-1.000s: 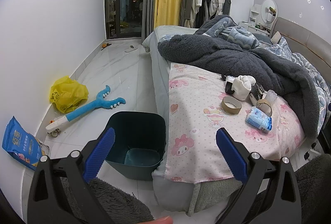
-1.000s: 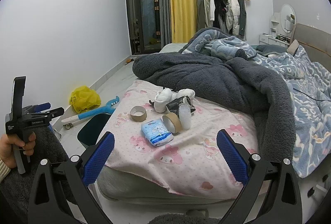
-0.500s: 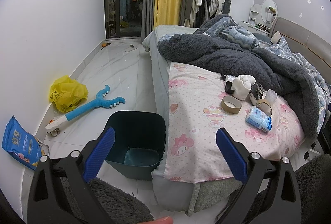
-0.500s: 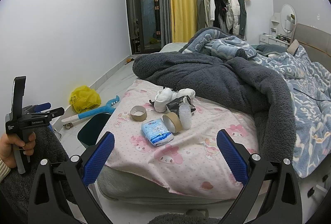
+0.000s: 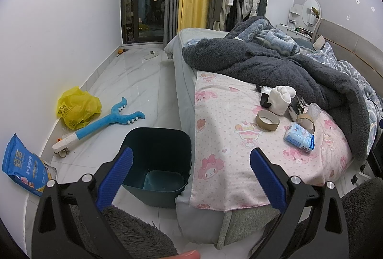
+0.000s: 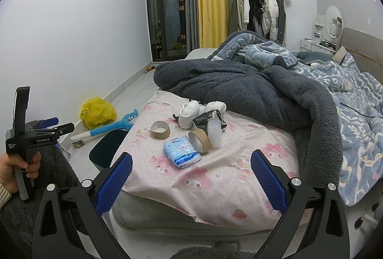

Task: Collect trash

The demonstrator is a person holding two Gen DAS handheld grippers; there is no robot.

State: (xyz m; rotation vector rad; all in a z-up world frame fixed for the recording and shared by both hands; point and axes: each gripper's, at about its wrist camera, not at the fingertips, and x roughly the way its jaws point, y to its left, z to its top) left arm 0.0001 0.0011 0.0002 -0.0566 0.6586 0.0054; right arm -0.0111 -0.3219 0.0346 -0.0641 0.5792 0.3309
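Both your jaws gape wide, holding nothing. Right gripper (image 6: 191, 170): trash heap sits dead ahead on the bed (image 6: 215, 187), tissue pack (image 6: 182, 151) closest, long axis slanting away to the left, tape rolls (image 6: 160, 129) just beyond. Left gripper (image 5: 190, 167): same heap lies far right of its jaws; bin (image 5: 156, 158) sits straight ahead, below. Right is nearer. Dark wrapper (image 6: 203, 119) behind the white wad is half hidden, unidentifiable.
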